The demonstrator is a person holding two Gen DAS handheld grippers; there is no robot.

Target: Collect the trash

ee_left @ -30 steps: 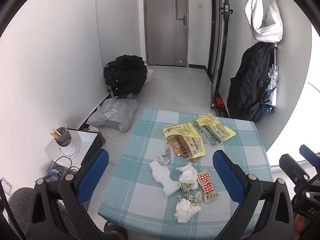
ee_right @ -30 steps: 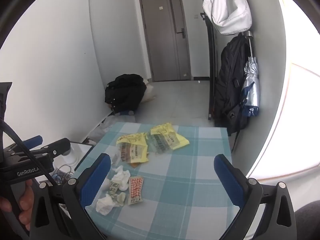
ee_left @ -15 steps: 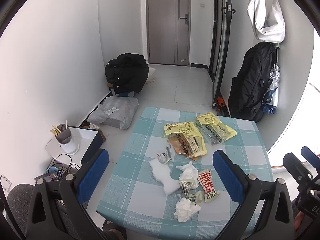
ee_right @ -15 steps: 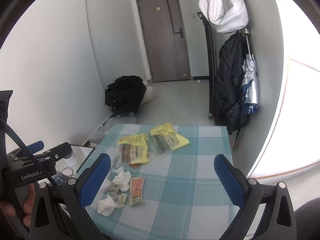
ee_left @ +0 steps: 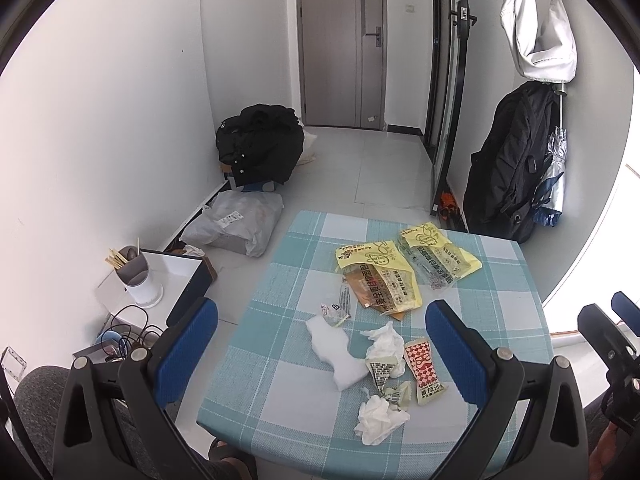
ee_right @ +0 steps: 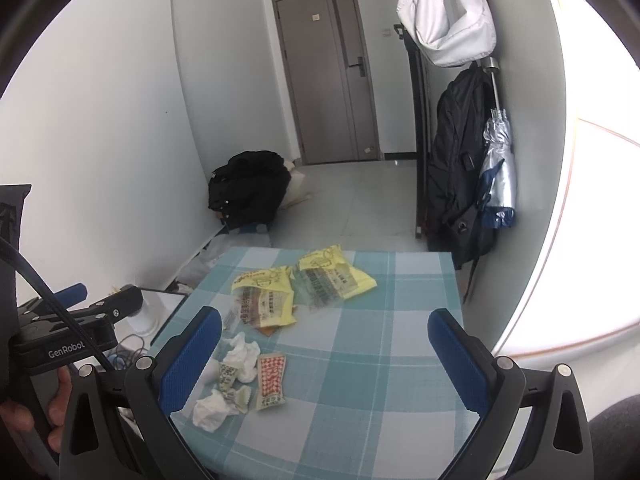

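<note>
Checked cloth covers the counter [ee_left: 280, 364], litter clustered near you. Both tools, left tool [ee_left: 320, 354] and right tool [ee_right: 325, 354], stand wide and empty. Crumpled tissue [ee_left: 380, 420] looks light and soft; pinch its bulk.

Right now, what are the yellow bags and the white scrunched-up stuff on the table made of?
The two yellow bags look like thin glossy plastic film: they shine, and parts are see-through. The white crumpled wads look like soft matte tissue paper, with fine creases and no shine. The table wears what seems a woven checked cloth, though it could be a printed cover.
</note>
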